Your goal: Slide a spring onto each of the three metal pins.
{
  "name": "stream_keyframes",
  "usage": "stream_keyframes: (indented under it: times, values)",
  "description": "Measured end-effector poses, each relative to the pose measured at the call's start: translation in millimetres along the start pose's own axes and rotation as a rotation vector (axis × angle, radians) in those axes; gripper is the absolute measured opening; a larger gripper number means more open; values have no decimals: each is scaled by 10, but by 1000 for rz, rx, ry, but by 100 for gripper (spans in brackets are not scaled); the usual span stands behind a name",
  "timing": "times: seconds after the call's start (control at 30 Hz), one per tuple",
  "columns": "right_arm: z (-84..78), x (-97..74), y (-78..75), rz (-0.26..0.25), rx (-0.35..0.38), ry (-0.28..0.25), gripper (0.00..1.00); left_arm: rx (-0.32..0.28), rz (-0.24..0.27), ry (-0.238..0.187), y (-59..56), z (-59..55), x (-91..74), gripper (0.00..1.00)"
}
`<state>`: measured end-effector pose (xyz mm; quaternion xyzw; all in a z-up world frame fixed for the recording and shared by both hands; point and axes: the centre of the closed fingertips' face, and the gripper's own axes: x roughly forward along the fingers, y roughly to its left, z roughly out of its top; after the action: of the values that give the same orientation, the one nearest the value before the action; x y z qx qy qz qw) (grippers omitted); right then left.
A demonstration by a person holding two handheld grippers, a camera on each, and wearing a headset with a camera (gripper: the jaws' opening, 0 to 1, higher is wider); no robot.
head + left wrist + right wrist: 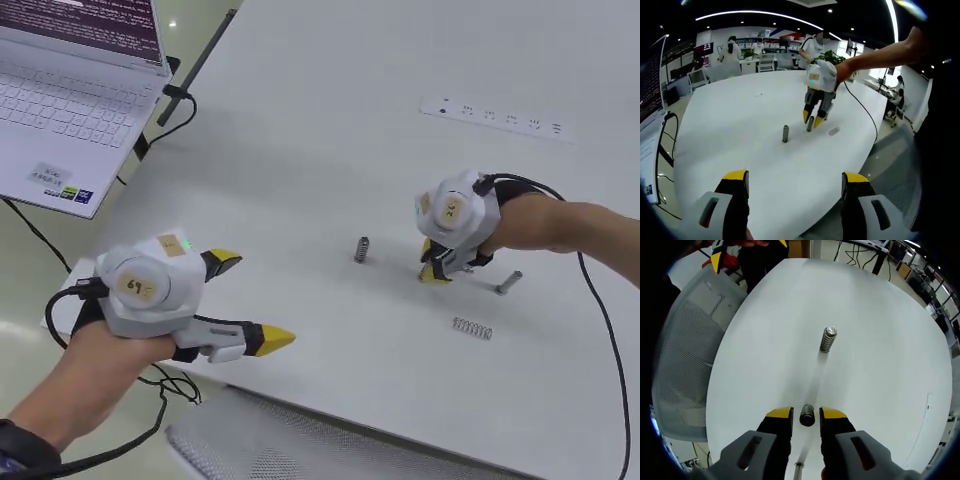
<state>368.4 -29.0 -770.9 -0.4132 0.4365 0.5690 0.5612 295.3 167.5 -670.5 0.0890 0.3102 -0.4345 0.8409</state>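
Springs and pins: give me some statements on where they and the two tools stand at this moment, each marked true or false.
1. One spring-covered pin stands upright on the table, apart from both tools. True.
2. The left tool is closed on a spring. False: its jaws stand wide open and hold nothing.
3. A loose spring lies flat on the table near the right tool. True.
4. All three pins carry springs. False: a bare pin lies on its side, with no spring on it.
5. The right tool has one jaw on either side of a second sprung pin. True, though whether the jaws grip it cannot be told.
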Motion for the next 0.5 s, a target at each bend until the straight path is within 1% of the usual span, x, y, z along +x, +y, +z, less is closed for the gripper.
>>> stream_keyframes:
  times: [0.1, 0.5]
  values:
    - [1, -18, -4, -2, 2, -3, 22, 2, -1, -2, 0, 10, 2, 72]
    - [16, -62, 11, -7, 11, -13, 25, 3, 0, -5, -1, 14, -1, 72]
